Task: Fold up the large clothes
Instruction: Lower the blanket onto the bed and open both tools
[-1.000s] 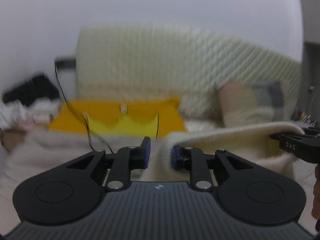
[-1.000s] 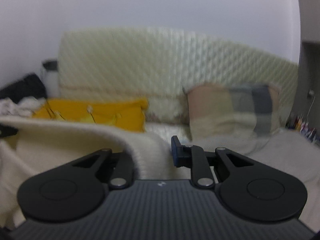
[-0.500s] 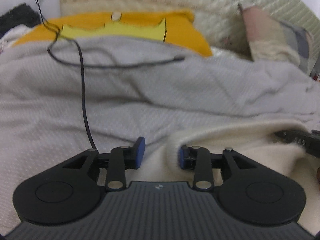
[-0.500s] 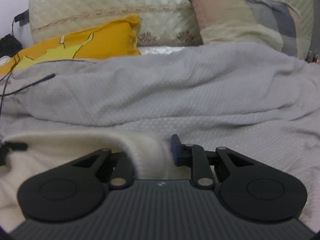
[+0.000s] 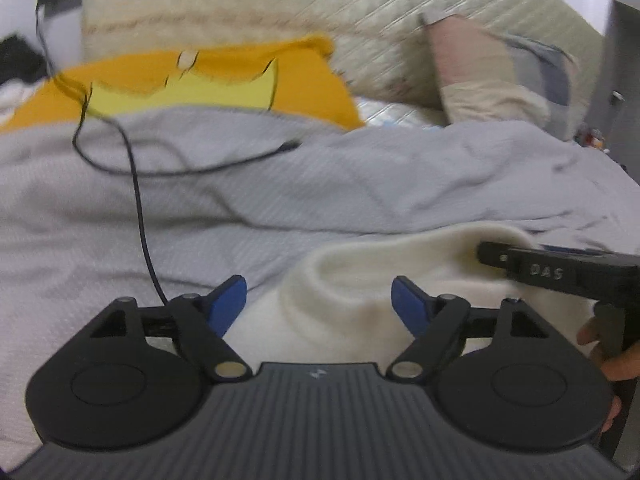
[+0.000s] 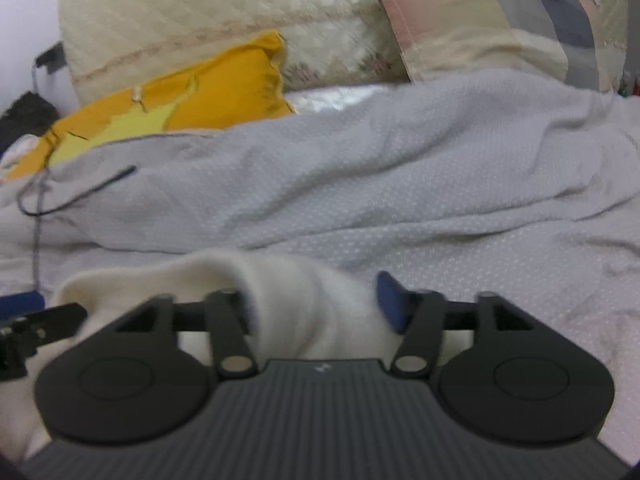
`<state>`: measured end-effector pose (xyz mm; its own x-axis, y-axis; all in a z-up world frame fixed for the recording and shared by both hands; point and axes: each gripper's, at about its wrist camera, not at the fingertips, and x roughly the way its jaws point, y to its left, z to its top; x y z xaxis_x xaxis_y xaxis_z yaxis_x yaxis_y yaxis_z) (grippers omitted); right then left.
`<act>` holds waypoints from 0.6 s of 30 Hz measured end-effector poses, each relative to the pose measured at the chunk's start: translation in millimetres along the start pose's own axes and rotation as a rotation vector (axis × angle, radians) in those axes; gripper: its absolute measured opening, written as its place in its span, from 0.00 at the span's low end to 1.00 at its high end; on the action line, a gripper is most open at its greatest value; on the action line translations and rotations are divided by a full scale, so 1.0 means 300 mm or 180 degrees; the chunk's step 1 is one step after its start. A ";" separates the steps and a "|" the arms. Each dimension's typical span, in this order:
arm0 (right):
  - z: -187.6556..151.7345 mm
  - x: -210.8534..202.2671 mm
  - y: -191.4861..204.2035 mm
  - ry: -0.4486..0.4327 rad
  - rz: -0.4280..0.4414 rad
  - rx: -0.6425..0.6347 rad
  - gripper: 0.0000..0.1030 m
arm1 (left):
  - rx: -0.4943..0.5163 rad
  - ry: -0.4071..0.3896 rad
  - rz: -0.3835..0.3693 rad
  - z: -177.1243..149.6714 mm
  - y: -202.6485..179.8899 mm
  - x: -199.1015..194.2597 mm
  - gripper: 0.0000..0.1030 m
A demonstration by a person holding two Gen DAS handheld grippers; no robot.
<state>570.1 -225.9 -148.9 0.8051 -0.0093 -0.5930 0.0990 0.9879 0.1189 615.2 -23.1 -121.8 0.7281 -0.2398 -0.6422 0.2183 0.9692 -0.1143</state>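
Observation:
A cream knit garment (image 5: 360, 276) lies in a soft fold on the grey bedspread (image 5: 360, 184), low and near in both wrist views. My left gripper (image 5: 318, 302) hovers just over its left end. Its jaws are opening, the blue pads (image 5: 228, 300) stand wide apart, and the cloth lies loose between them. My right gripper (image 6: 316, 304) straddles the garment's other end (image 6: 288, 292), its jaws opening too. Only its right pad (image 6: 390, 300) shows; the cloth hides the left one. Each gripper appears in the other's view: the right gripper (image 5: 560, 270), the left gripper (image 6: 40, 324).
A black cable (image 5: 140, 208) loops across the bedspread on the left. A yellow pillow (image 5: 224, 80) and a patchwork pillow (image 6: 500, 28) lean on the quilted headboard (image 6: 220, 12). A person's fingers (image 5: 612, 360) show at the right edge.
Both grippers have come down from a raised hold to the bed. Their jaws have spread apart and the cream garment's edge, earlier pinched, now lies slack between them.

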 end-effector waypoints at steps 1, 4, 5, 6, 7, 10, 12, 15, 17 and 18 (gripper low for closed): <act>-0.003 -0.033 0.007 -0.0026 0.0010 -0.0032 0.63 | 0.0016 -0.0039 -0.0012 0.001 -0.013 -0.032 0.81; -0.019 -0.148 0.010 -0.0111 0.0072 -0.0001 0.63 | 0.0023 -0.0146 0.0024 -0.001 -0.041 -0.133 0.81; -0.024 -0.190 0.011 -0.0145 0.0088 -0.0007 0.63 | 0.0014 -0.0181 0.0026 -0.005 -0.048 -0.175 0.81; -0.030 -0.240 0.013 -0.0181 0.0099 -0.0019 0.63 | 0.0006 -0.0207 0.0033 -0.011 -0.055 -0.216 0.81; -0.037 -0.299 0.012 -0.0226 0.0112 -0.0016 0.63 | -0.0003 -0.0230 0.0049 -0.019 -0.063 -0.268 0.81; -0.065 -0.483 -0.001 -0.0353 0.0164 0.0015 0.63 | 0.0036 -0.0368 0.0044 -0.057 -0.095 -0.449 0.81; -0.093 -0.616 -0.006 -0.0428 0.0159 -0.0006 0.63 | 0.0065 -0.0442 0.0042 -0.096 -0.121 -0.579 0.81; -0.148 -0.805 -0.014 -0.0511 0.0111 -0.0034 0.63 | 0.0081 -0.0550 0.0007 -0.176 -0.165 -0.779 0.81; -0.195 -0.940 -0.027 -0.0546 0.0052 -0.0042 0.63 | 0.0102 -0.0620 -0.0019 -0.239 -0.199 -0.910 0.81; -0.223 -1.003 -0.038 -0.0572 0.0041 -0.0030 0.63 | 0.0114 -0.0651 -0.0023 -0.273 -0.218 -0.968 0.81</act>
<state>287.7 -224.1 -25.2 0.8979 -0.0232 -0.4395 0.0832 0.9895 0.1178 336.3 -12.1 10.1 0.8424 -0.2569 -0.4738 0.2444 0.9656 -0.0890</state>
